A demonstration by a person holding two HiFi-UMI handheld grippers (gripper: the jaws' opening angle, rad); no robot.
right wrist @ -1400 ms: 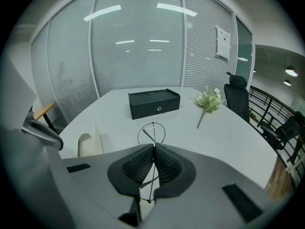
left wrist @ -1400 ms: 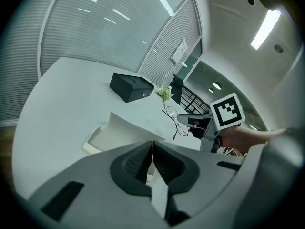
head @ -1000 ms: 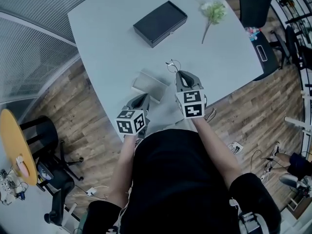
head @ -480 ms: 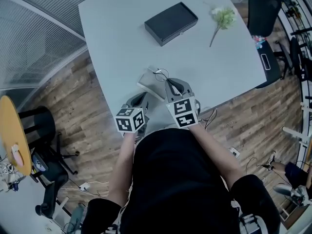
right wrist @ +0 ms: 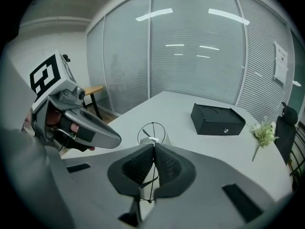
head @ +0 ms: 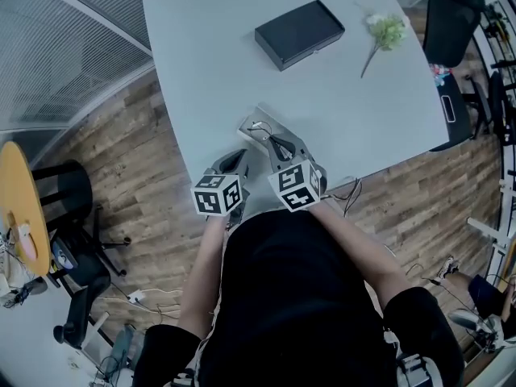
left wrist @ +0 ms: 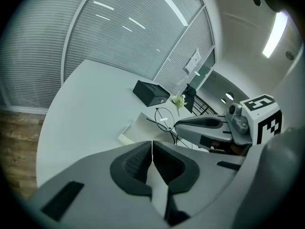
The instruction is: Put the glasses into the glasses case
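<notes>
Presently my right gripper [right wrist: 153, 151] is clamped on the glasses [left wrist: 164, 120], holding them over the case [left wrist: 138, 130] by the table's [head: 210, 63] near edge; my left gripper [left wrist: 151, 151] is closed, empty.

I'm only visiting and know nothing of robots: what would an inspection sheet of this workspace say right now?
Surface: pale grey table.
Job's things: wire-rimmed glasses pinched in the right tongs, at the pale case near the table's front edge.
Clutter: black box, flower sprig.
Grippers: left tongs shut, empty.
Cables: white lead on the wooden floor.
Surroundings: black chair, yellow round table, slatted glass walls.
</notes>
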